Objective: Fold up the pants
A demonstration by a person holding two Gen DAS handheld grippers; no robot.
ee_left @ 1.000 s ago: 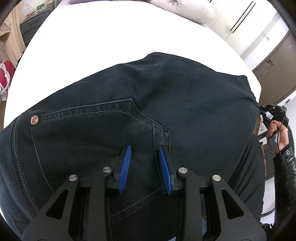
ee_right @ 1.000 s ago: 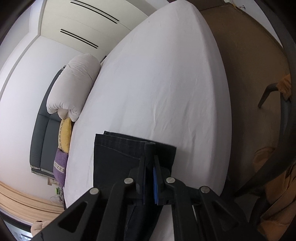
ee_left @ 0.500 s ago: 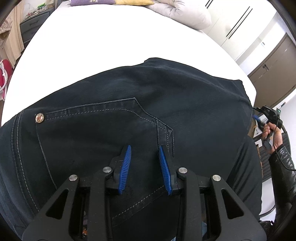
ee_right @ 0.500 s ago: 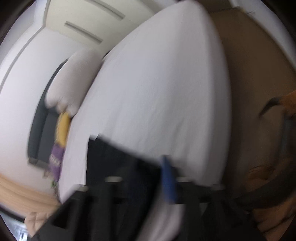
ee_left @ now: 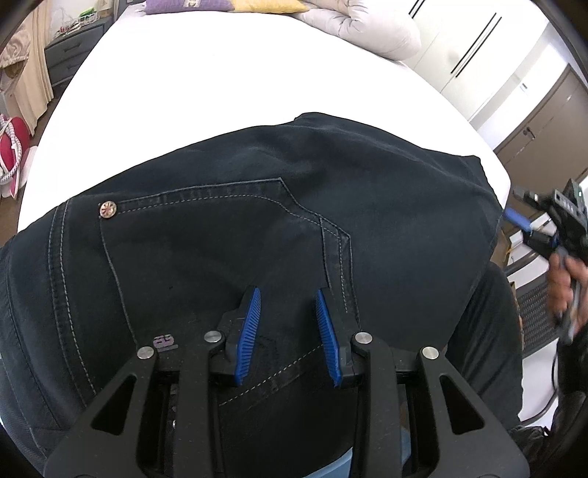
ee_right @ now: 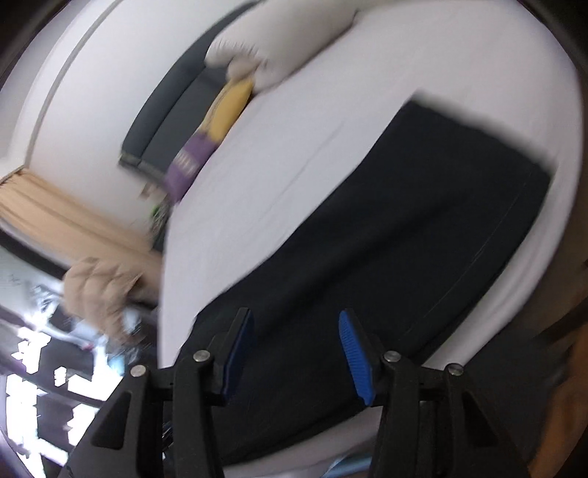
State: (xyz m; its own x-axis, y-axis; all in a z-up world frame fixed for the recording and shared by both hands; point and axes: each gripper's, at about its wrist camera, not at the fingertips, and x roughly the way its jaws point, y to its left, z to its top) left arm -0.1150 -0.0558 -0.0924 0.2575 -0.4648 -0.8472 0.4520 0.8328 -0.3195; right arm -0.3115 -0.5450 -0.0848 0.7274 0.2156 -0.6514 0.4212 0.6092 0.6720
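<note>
Dark denim pants (ee_left: 257, 228) were recorded spread flat on a white bed (ee_left: 220, 92), a rivet (ee_left: 109, 209) marking the pocket corner at left. The left gripper (ee_left: 288, 331) was held partly open above the seat fabric, nothing gripped. Farther right, the right gripper (ee_right: 296, 353), jaws lately opened, was noted about half open and empty, over the folded legs.

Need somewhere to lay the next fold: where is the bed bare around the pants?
Bare sheet runs from the pants to the pillows at the head of the bed, and along the pants' long edge in the right wrist view. The near edge is crowded: the pants fill it, with both claws over them.
</note>
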